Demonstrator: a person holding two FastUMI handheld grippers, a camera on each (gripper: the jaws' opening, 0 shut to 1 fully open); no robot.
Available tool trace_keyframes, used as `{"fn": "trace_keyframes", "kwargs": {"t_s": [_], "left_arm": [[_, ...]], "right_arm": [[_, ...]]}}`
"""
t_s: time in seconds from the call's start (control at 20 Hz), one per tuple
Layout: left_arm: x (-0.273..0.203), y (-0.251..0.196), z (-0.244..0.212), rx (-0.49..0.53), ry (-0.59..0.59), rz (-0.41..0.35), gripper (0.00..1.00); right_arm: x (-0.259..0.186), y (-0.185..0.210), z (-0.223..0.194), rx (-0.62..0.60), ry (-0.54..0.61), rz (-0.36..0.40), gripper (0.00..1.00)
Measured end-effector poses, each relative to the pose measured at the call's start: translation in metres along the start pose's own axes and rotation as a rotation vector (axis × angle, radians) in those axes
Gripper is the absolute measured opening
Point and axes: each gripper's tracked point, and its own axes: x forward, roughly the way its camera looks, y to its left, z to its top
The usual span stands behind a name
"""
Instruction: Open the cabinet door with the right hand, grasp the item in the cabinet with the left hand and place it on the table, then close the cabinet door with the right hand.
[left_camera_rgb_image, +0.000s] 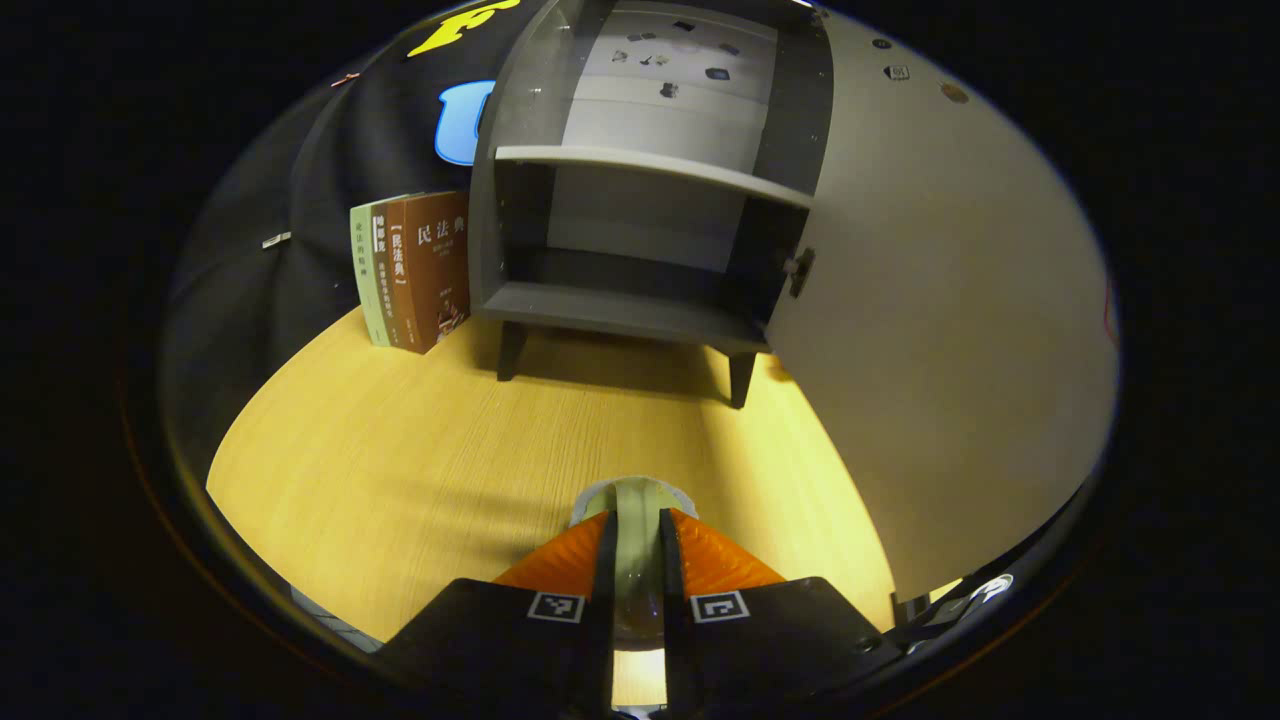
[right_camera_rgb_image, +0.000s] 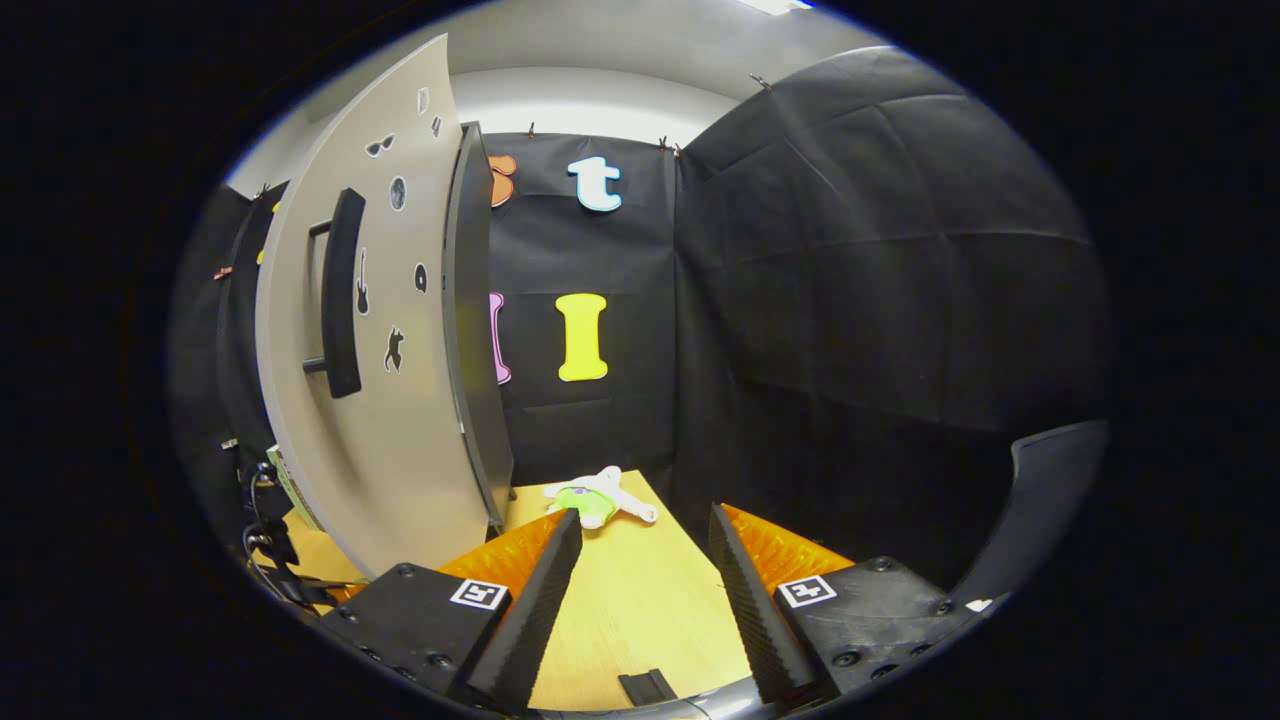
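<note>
My left gripper (left_camera_rgb_image: 637, 525) is pinched tight on a pale clear-ish item (left_camera_rgb_image: 634, 500) low over the table (left_camera_rgb_image: 400, 450) — books (left_camera_rgb_image: 412, 268) far left, cabinet (left_camera_rgb_image: 640, 240) empty, door (right_camera_rgb_image: 370, 330) swung open. Right gripper (right_camera_rgb_image: 640, 545) is spread wide, holding nothing — small toy (right_camera_rgb_image: 600, 497) lying beyond it.

Left gripper (left_camera_rgb_image: 634, 545) black body with square coded tags, right gripper (right_camera_rgb_image: 637, 545) black screwed housing, ridged fingers (right_camera_rgb_image: 545, 580)
</note>
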Motion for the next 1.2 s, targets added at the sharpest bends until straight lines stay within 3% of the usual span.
{"fn": "trace_keyframes", "kwargs": {"t_s": [0.2, 0.5, 0.7, 0.85, 0.9, 0.95, 1.0, 1.2], "left_arm": [[0.017, -0.001, -0.018, -0.042, -0.005, 0.001, 0.26], [0.044, 0.016, -0.051, 0.002, 0.037, 0.091, 0.24], [0.05, 0.007, -0.068, -0.058, 0.083, 0.019, 0.26], [0.043, 0.019, -0.062, -0.065, 0.089, 0.06, 0.49], [0.041, 0.016, -0.058, -0.074, 0.085, 0.041, 0.66], [0.037, 0.014, -0.055, -0.085, 0.08, 0.022, 0.7], [0.03, 0.014, -0.05, -0.084, 0.076, 0.013, 0.65], [-0.015, 0.015, -0.012, -0.015, 0.015, -0.006, 0.76]], "right_arm": [[0.018, -0.001, -0.012, -0.016, 0.024, 0.05, 0.82], [0.028, -0.002, -0.03, -0.079, 0.043, 0.067, 0.82], [0.027, 0.002, -0.035, -0.099, 0.077, 0.089, 0.83], [0.021, 0.004, -0.028, -0.101, 0.059, 0.089, 0.83], [0.019, 0.005, -0.026, -0.096, 0.054, 0.089, 0.82], [0.017, 0.006, -0.024, -0.09, 0.052, 0.09, 0.82], [0.015, 0.007, -0.021, -0.088, 0.051, 0.09, 0.83], [-0.004, 0.017, -0.005, -0.081, 0.032, 0.102, 0.83]]}}
